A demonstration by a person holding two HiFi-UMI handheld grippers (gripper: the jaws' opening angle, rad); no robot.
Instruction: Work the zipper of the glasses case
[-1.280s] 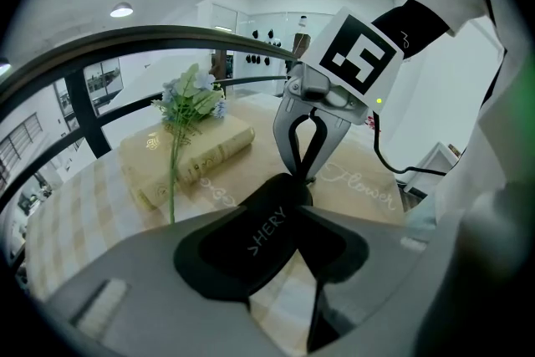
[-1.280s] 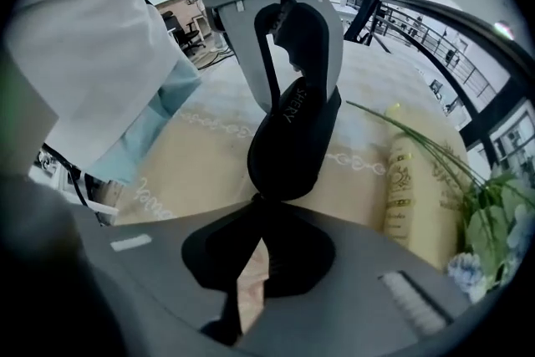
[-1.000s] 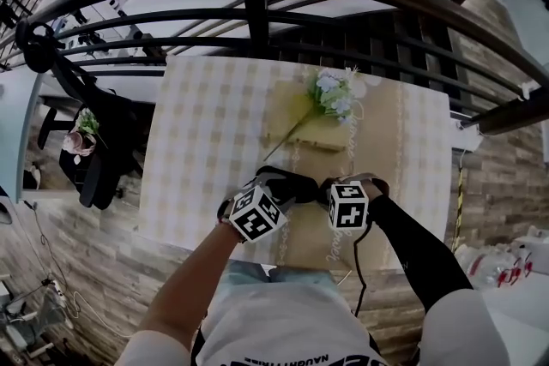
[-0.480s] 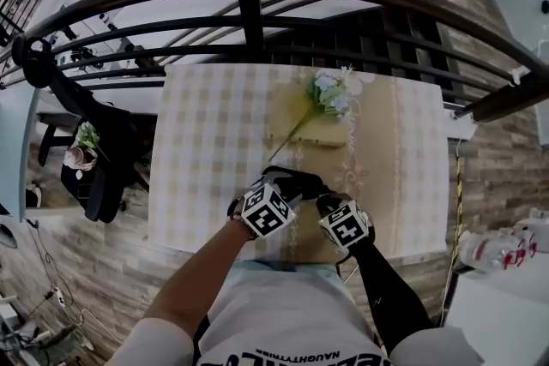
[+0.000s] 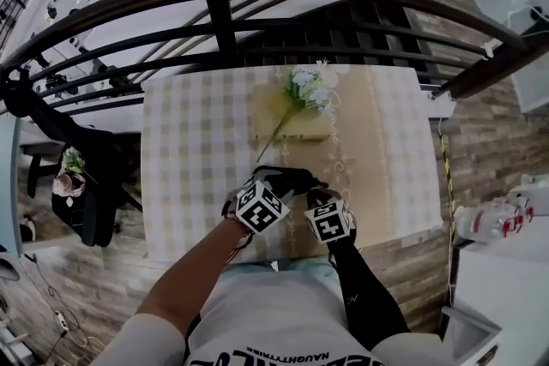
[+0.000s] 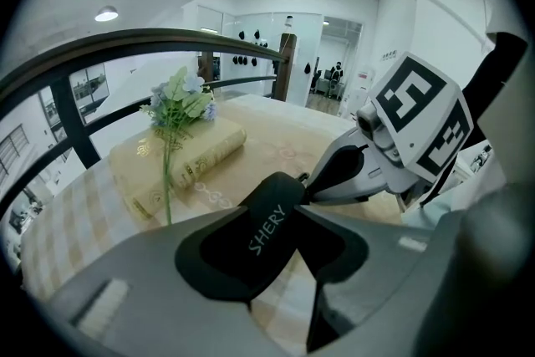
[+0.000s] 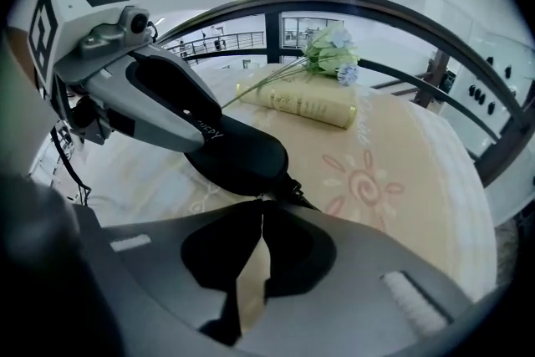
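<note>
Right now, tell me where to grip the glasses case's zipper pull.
Pinch the small black zipper pull by its tab, coming from the side opposite the left gripper: it juts from the free end of the black oval glasses case those jaws clamp.

In the head view we see only the far rim of the black glasses case [image 5: 290, 176]; the left gripper [image 6: 288, 217] and right gripper [image 7: 262, 203], with their marker cubes, cover the rest. In the right gripper view the zipper pull [image 7: 290, 190] sits at jaw tips that have just been opening slightly, too small for us to tell if it is pinched. Lettering on the spine of the book [image 7: 305, 104] is unreadably small.
</note>
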